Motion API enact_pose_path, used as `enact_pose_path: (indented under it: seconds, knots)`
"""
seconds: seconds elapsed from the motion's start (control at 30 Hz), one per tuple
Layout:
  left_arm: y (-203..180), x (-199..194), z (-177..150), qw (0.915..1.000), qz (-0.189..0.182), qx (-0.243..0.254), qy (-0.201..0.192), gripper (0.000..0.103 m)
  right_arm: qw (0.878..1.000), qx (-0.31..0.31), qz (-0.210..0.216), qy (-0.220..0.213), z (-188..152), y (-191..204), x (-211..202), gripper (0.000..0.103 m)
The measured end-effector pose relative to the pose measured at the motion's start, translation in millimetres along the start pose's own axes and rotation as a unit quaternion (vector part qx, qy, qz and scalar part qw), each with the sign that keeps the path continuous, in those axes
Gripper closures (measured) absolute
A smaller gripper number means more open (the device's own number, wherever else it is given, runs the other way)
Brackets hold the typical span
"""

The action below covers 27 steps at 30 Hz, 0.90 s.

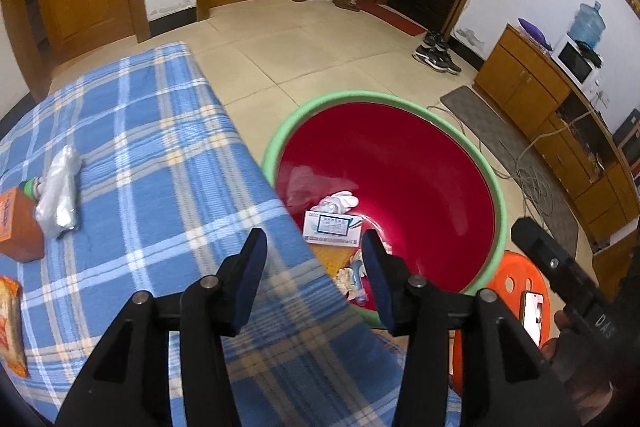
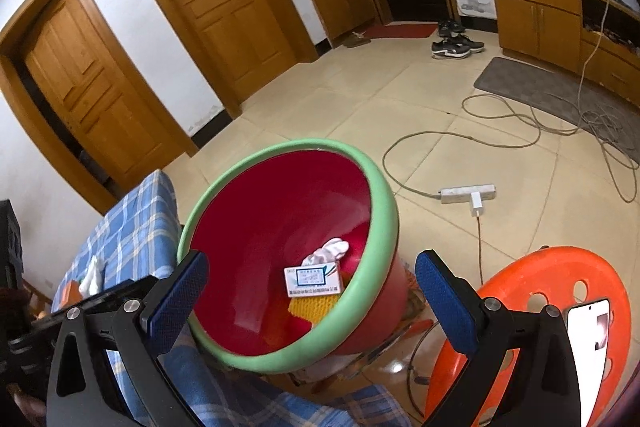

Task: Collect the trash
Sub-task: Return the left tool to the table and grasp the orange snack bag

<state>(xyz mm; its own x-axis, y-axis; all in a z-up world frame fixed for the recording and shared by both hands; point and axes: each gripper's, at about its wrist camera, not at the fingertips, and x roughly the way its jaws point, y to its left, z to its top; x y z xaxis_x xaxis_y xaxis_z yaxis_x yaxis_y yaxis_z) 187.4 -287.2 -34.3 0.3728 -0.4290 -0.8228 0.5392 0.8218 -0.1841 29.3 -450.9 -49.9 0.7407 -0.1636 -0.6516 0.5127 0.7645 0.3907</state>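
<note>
My left gripper [image 1: 314, 259] hangs apart and empty over the red bin [image 1: 496, 203]; carton [image 1: 332, 229] and tissue are in, foil wrapper [image 1: 58, 197] still waits on the plaid table [image 1: 160, 147]. Right gripper [image 2: 312, 291] gapes wide, empty.

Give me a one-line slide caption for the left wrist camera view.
Open left gripper hovers at the edge of the plaid-covered table, above a red bin holding a white box.

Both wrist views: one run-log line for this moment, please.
left gripper: open, empty | right gripper: open, empty | red bin: holds white box
</note>
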Motion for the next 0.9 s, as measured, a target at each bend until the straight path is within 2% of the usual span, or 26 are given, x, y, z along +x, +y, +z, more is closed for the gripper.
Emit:
enact_pose_path:
  seconds: [0.2, 0.37, 0.67, 0.9]
  knots:
    - [11, -19, -10, 0.9996, 0.026, -0.006, -0.011, 0.054, 0.999, 0.003, 0.043, -0.005, -5, 8, -16, 0.001]
    - [31, -35, -19, 0.9988, 0.037, -0.03, -0.013, 0.054, 0.998, -0.021, 0.051, -0.005, -13, 27, -24, 0.001]
    - [80, -64, -38, 0.9944, 0.083, -0.06, -0.022, 0.054, 0.996, -0.059, 0.068, 0.017, -36, 65, -27, 0.001]
    - [131, -87, -56, 0.9869, 0.132, -0.086, -0.033, 0.054, 0.993, -0.081, 0.076, 0.043, -51, 89, -25, 0.001]
